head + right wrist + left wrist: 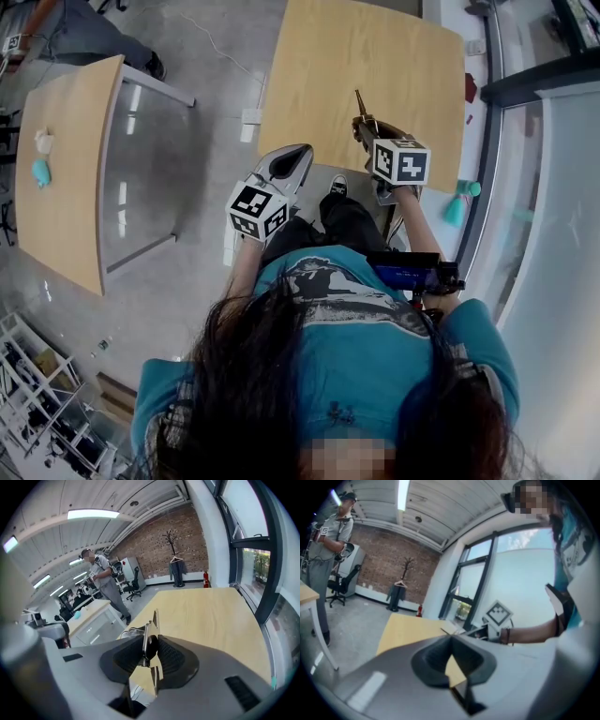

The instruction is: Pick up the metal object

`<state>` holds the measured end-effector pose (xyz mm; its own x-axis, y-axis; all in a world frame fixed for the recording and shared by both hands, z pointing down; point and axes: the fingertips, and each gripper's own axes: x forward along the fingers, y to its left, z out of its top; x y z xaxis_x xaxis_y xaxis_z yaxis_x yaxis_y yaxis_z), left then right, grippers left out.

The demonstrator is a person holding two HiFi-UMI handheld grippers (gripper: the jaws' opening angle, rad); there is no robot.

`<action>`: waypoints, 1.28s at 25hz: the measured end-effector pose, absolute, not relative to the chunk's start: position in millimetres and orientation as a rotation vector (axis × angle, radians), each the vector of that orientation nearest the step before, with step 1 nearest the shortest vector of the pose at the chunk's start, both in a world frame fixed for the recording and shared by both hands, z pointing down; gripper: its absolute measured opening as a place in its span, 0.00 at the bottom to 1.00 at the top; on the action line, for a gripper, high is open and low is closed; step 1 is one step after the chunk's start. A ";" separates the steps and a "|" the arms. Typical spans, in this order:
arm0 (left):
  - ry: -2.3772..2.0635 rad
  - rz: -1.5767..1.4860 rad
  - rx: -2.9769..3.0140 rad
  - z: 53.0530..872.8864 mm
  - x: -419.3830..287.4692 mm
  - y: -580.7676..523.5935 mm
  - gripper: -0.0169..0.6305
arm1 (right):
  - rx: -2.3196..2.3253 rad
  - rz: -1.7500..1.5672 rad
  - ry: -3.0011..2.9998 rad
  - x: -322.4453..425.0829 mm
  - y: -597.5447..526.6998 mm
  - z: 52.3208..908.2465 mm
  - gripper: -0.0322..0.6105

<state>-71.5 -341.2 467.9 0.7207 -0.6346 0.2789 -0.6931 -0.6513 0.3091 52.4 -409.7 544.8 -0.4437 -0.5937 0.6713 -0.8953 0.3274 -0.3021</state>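
Note:
The metal object (361, 103), a thin flat tool with a pointed tip, sticks out forward from my right gripper (366, 127) over the near edge of the wooden table (328, 66). In the right gripper view the ribbed pads (171, 658) press on its pivot part, and its blade (154, 620) rises above the jaws, so my right gripper (150, 648) is shut on it and holds it off the table. My left gripper (292, 159) hangs left of it, off the table's front edge. Its jaws meet at the tips with nothing between them (451, 641).
A second wooden table (70, 187) stands at the left with a teal thing (40, 173) on it. A person (101, 581) stands beyond that table. A glass wall (562, 187) runs along the right. Teal items (459, 202) lie on the floor by it.

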 end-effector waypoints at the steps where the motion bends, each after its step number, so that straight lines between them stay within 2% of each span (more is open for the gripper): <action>1: -1.018 0.198 2.536 464.6 -77.4 -330.4 0.03 | 1.317 0.933 -2.172 44.3 -396.6 535.5 0.21; 15: -0.893 0.153 2.600 459.5 -105.2 -208.0 0.03 | 1.417 1.065 -2.273 -1.0 -241.7 494.5 0.21; 20: -0.853 0.169 2.563 485.8 -100.0 -189.8 0.03 | 1.458 1.120 -2.237 10.0 -215.1 511.3 0.21; 27: -0.821 0.151 2.588 477.2 -79.5 -123.7 0.03 | 1.513 1.132 -2.235 28.8 -127.9 499.0 0.21; 32: -0.788 0.156 2.613 473.5 -63.0 -113.5 0.03 | 1.532 1.143 -2.229 41.1 -108.2 497.0 0.21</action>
